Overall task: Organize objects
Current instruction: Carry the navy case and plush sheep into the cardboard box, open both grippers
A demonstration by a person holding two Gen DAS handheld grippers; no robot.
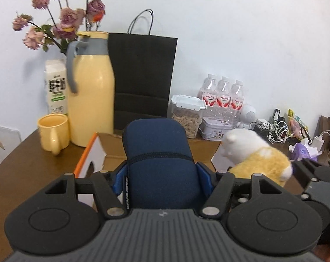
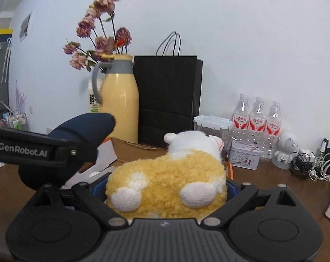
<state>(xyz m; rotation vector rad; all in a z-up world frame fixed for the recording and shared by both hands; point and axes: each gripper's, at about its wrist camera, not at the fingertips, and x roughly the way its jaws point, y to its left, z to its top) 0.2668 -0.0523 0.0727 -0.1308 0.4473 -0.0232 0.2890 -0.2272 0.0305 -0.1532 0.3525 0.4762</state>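
Our left gripper (image 1: 162,176) clamps navy pouch (image 1: 158,152); our right gripper (image 2: 166,193) clamps yellow plush sheep (image 2: 167,181); both above cardboard box (image 1: 112,148).

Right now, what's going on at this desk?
A person is tidying with two handheld grippers. The left gripper has its jaws closed on a navy zip pouch; the right gripper holds a yellow-and-white plush sheep. Both are held up over an open cardboard box on the brown desk, in front of a yellow jug and a black paper bag.
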